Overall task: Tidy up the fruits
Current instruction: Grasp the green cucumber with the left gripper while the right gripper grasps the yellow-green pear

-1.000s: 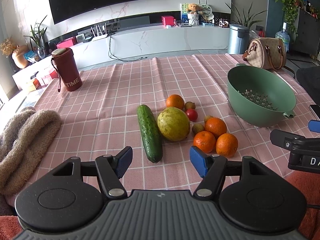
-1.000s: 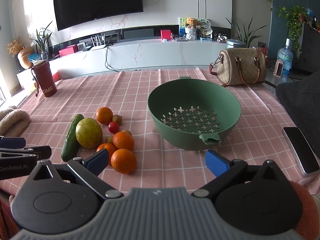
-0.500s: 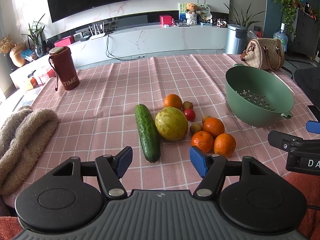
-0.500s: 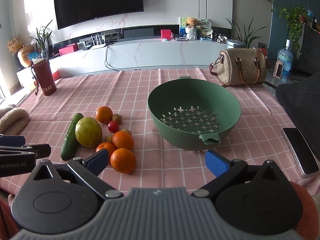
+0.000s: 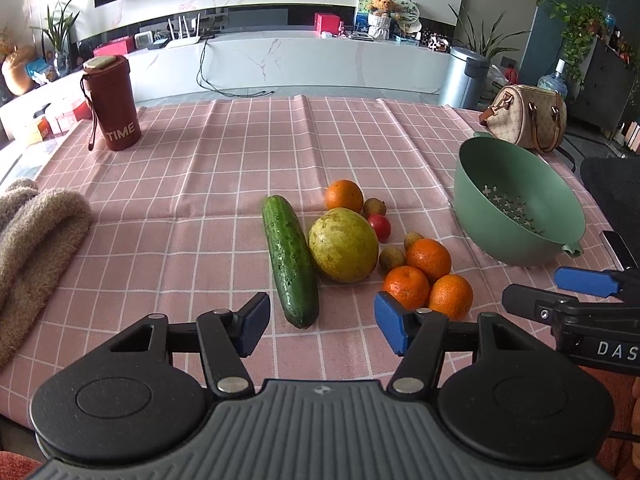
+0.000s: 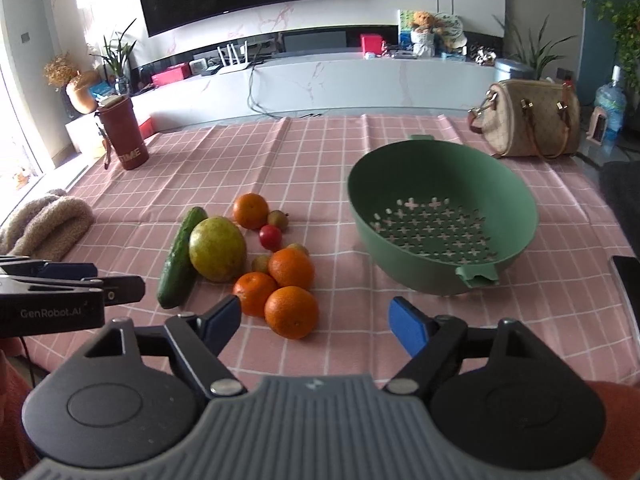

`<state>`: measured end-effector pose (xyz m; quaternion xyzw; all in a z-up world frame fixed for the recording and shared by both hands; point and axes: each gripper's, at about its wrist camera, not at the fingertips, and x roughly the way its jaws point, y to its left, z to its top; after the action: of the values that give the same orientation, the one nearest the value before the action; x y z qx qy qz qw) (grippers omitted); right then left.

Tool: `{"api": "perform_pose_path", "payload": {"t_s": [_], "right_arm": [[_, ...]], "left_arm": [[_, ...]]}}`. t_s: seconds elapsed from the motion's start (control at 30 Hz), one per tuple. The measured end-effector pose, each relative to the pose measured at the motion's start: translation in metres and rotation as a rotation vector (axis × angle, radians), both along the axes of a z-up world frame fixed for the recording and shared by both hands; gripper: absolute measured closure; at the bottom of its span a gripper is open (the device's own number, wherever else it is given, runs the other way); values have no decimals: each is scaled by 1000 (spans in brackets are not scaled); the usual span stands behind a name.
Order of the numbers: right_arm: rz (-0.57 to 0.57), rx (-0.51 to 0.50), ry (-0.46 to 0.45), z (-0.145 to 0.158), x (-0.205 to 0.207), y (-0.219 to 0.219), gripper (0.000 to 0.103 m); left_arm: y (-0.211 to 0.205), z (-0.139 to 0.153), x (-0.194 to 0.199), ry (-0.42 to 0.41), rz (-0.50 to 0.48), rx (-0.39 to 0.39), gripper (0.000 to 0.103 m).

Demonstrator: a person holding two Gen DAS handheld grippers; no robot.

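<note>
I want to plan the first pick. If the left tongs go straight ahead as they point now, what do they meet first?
Most likely the cucumber: its near end lies just ahead between the open left tongs. The pomelo-like green fruit sits behind it; depth is uncertain.

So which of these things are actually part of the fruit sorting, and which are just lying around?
Part of the job: oranges, big yellow-green fruit, small red fruit, green colander.

Just lying about: red cup, handbag, woolly cloth, phone; perhaps the cucumber.

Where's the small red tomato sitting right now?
In the right wrist view the tomato lies mid-pile on the tablecloth, right of the big yellow-green fruit, between the far orange and the nearer oranges.
</note>
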<state>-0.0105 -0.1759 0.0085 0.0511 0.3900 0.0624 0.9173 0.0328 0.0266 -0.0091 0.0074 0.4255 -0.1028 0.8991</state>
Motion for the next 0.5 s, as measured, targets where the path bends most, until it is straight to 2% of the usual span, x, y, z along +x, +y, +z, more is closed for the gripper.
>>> {"api": "perform_pose_path", "payload": {"t_s": [0.03,0.17,0.4,0.5], "right_arm": [[15,11,9,-1,5,2,35],[104,32,31,-7,32,22,50],[220,27,57,-27,76,54,49],[252,26,80,-35,95,66,49]], "left_arm": [[3,-2,6,16,4,-23,32],[25,-16,37,93,48,-117,44],[39,-38,76,133,63,-126,47],[47,-46,88,141,68,-161,49]]}}
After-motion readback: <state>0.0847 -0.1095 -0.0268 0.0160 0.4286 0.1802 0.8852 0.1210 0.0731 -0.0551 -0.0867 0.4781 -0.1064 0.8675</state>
